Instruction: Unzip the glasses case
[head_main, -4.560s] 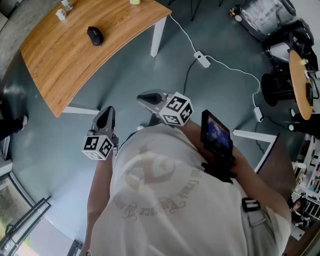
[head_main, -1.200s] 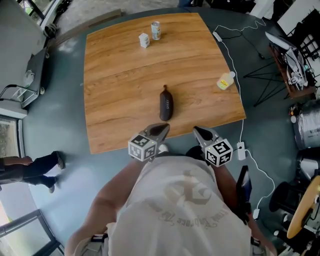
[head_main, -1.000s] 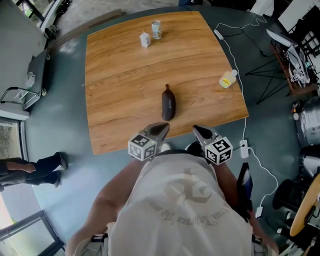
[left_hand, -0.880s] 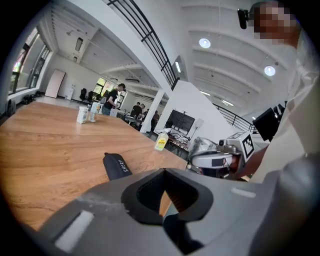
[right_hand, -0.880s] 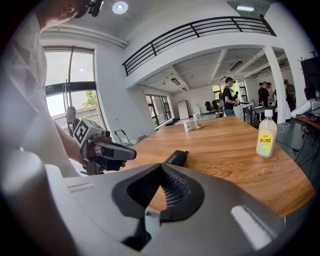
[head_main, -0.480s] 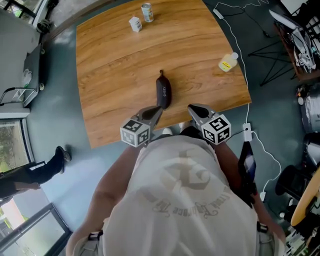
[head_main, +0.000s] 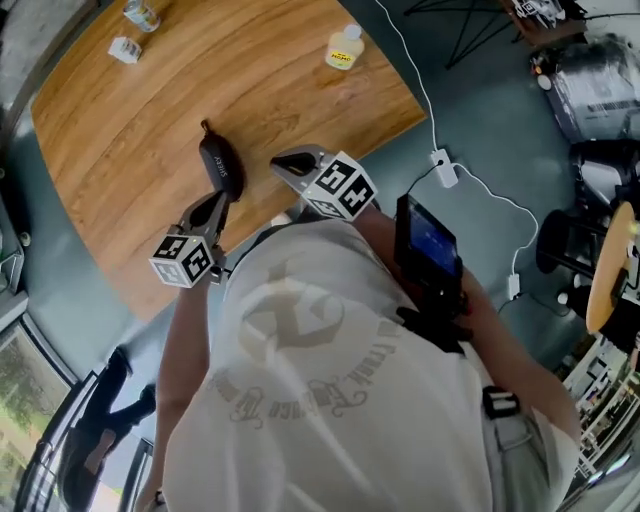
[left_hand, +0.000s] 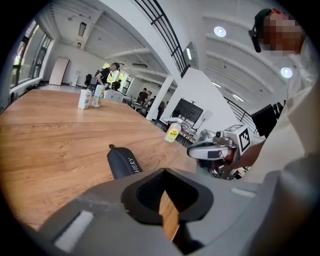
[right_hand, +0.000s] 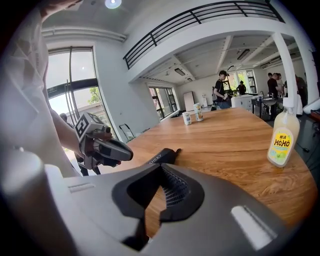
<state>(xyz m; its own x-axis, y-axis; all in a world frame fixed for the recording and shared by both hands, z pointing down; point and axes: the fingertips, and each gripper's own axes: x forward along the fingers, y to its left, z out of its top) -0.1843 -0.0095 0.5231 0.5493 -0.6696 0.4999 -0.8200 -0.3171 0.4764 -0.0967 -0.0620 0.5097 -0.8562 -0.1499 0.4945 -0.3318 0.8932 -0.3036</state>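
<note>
The black glasses case (head_main: 221, 165) lies zipped on the wooden table (head_main: 110, 140), near its front edge. My left gripper (head_main: 214, 207) is shut and empty, its tip just short of the case's near end. My right gripper (head_main: 281, 161) is also shut and empty and hovers a little to the right of the case. From the left gripper view, the case (left_hand: 122, 161) lies just beyond the closed left gripper (left_hand: 165, 200), and the right gripper (left_hand: 197, 151) hangs off to the side. In the right gripper view, the case (right_hand: 161, 156) lies ahead of the closed right gripper (right_hand: 152, 205).
A yellow-labelled bottle (head_main: 344, 48) stands near the table's right edge. A can (head_main: 140, 14) and a small carton (head_main: 124, 49) stand at the far side. A power strip (head_main: 441, 168) and white cable lie on the floor to the right. People stand in the background.
The head view has swung, so the table now lies at the upper left. Both grippers have moved forward to the case. Their jaws have stayed shut.
</note>
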